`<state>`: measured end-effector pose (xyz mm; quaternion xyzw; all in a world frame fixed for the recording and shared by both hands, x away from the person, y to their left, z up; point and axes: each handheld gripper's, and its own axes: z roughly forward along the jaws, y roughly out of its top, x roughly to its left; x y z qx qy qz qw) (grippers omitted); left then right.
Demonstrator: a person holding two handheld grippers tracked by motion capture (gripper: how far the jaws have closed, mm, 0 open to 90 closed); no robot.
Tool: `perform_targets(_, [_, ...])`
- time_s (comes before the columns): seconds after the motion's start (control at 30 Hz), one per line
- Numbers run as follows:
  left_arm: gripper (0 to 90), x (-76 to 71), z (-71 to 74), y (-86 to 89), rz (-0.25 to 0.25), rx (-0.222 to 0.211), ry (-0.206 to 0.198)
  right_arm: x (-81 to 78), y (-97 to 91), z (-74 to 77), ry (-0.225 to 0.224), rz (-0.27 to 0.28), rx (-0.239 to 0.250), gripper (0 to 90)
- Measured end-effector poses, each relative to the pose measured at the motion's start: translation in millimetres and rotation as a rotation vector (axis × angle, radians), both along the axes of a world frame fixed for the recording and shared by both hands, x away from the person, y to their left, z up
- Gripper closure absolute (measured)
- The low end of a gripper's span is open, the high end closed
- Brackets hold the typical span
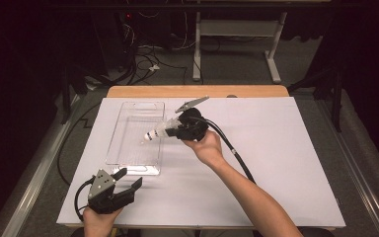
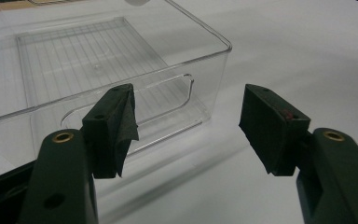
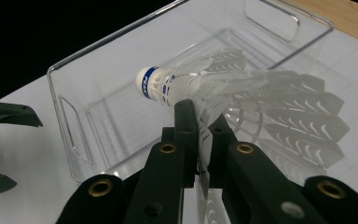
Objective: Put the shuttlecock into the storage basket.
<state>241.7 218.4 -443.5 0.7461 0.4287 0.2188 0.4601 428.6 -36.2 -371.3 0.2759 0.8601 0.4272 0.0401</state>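
- One clear plastic bin point(image 1: 134, 140) lies on the white sheet point(image 1: 276, 163) that covers the table, left of the middle in the high view, its long side running away from the person.
- Its floor is ribbed and bare; nothing rests on it in any of the three views.
- Each short end wall has a cut-out handle slot; the near one point(image 2: 168, 100) shows in the left gripper view and the far one point(image 3: 270, 18) in the right gripper view.
- Held above the bin's right-hand wall is a white shuttlecock point(image 3: 223, 88) with a blue band round its cork, pinched by the feather skirt in the right gripper point(image 3: 200, 121).
- That gripper's jaws are squeezed nearly together, with the feathers flattened between the pads.
- In the high view the shuttlecock point(image 1: 157, 132) points cork-first toward the left, over the bin's inside, clear of its floor.
- Whether the feathers touch the bin's rim cannot be told.
- At the table's near left corner, the left gripper point(image 1: 128, 178) rests low just beside the bin's near end, apart from it.
- Its jaws are spread wide with nothing between them; one pad point(image 2: 116, 126) carries a loose, peeling lining.
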Motion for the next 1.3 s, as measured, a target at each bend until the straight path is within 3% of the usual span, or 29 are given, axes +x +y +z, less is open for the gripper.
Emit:
perform_targets(0.5, [36.8,0.1,-0.3,0.4,-0.002,0.000,0.003,2.1,51.8,-2.2,-0.006,0.036,-0.057,88.0])
perform_targets(0.73, [36.8,-0.3,-0.2,1.0,-0.003,-0.004,0.004,9.7,71.8,-5.4,-0.003,0.019,-0.092,88.0])
perform_targets(1.3, [36.8,-1.5,-0.1,3.7,0.001,-0.015,0.005,29.2,99.4,-23.4,0.017,-0.022,-0.167,87.9])
